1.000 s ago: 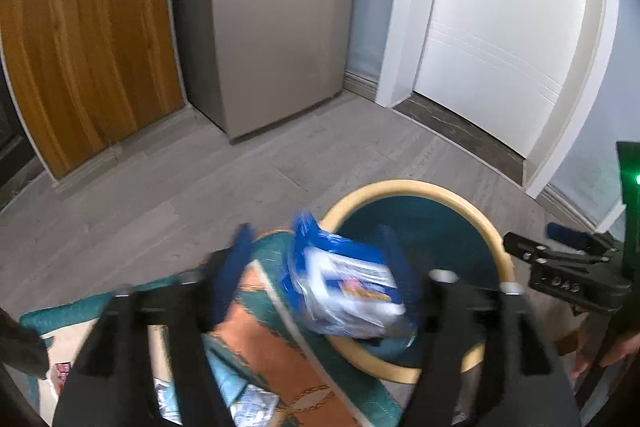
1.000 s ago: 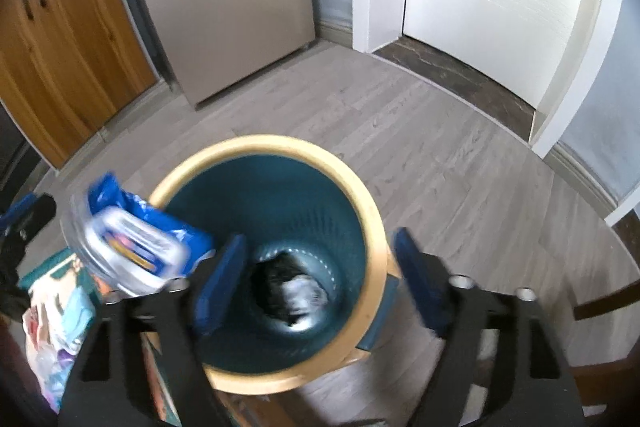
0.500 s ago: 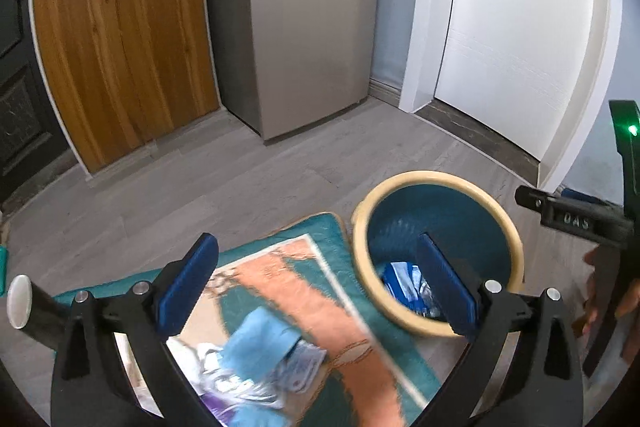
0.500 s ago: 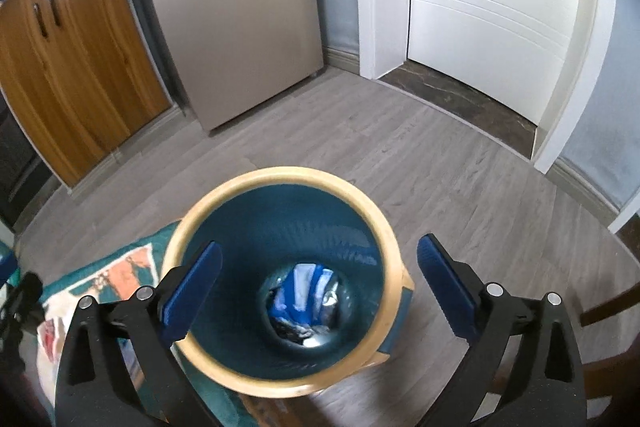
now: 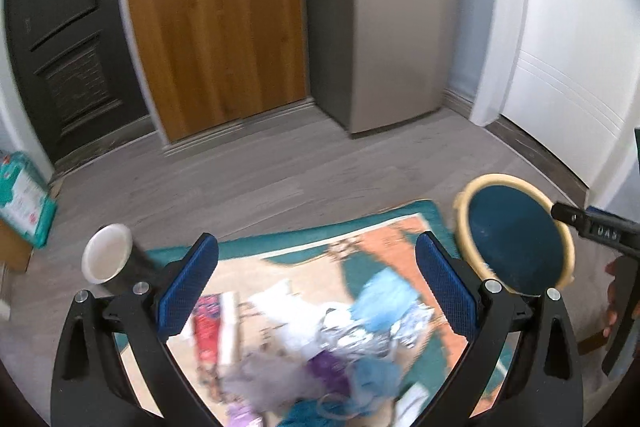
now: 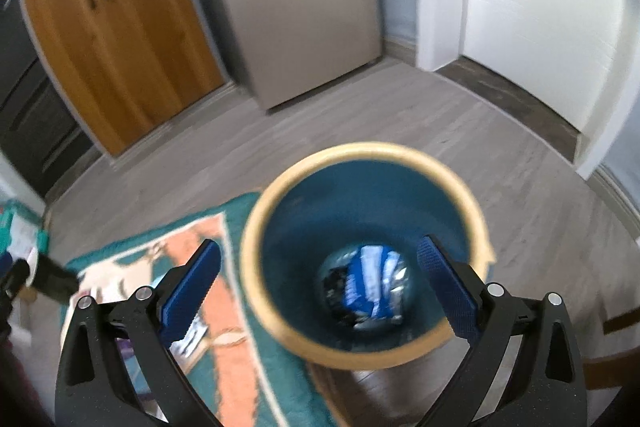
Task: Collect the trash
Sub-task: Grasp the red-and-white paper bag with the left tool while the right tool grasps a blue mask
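A round bin (image 6: pixel 280 331) with a tan rim and dark teal inside stands on the floor beside a patterned rug (image 6: pixel 236 379). At its bottom lies a blue and white wrapper (image 6: pixel 372 283) among darker scraps. My right gripper (image 6: pixel 318 283) hangs open over the bin's near side, nothing between its fingers. My left gripper (image 5: pixel 316 279) is open and empty above a blurred pile of trash (image 5: pixel 320 343) on the rug (image 5: pixel 280 243): blue, white, purple and red pieces. The bin (image 5: pixel 572 259) sits to its right.
A paper cup (image 5: pixel 106 253) lies on the floor at the rug's left edge, with a teal and white package (image 5: pixel 22 199) farther left. A wooden cabinet (image 5: pixel 216 23), a grey fridge (image 5: pixel 396 27) and a white door (image 5: pixel 576 39) line the far side. A hand (image 5: pixel 612 303) holds the right gripper's body.
The blue and white wrapper left my left gripper and dropped into the bin. The left gripper swung left over the rug's trash pile. The right gripper shifted slightly, so the bin sits more to the right.
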{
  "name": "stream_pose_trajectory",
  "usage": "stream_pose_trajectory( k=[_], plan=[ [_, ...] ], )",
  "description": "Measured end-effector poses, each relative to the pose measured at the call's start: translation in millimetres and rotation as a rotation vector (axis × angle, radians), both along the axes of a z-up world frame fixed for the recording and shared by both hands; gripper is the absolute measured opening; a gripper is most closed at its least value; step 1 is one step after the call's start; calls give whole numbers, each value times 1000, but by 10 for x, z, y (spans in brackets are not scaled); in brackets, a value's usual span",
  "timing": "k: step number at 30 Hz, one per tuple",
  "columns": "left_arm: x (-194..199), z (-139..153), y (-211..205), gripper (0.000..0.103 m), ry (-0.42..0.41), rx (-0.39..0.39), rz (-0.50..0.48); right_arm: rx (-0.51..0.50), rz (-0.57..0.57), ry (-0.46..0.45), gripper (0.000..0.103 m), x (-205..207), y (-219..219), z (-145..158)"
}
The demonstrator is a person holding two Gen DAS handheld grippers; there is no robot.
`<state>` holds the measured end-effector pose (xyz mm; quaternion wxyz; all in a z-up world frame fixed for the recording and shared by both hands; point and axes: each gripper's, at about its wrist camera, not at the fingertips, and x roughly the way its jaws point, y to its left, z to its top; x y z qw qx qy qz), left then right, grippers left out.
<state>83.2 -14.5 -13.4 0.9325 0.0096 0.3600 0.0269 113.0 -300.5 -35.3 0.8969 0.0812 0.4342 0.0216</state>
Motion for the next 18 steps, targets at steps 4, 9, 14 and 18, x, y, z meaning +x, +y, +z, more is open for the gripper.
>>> stream_pose_trajectory(
  k=[4,9,14,18],
  plan=[
    [-138,-17,295,97,11,-6,75,12,56,44,98,-3,239,-53],
    [-284,-97,613,97,36,-26,123,87,78,85,98,-29,508,-67],
    [-267,-241,835,97,56,22,112,-21,134,58,98,-45,805,-102],
    [-247,-395,1021,97,68,50,92,-32,163,74,98,-32,979,-222]
  ],
)
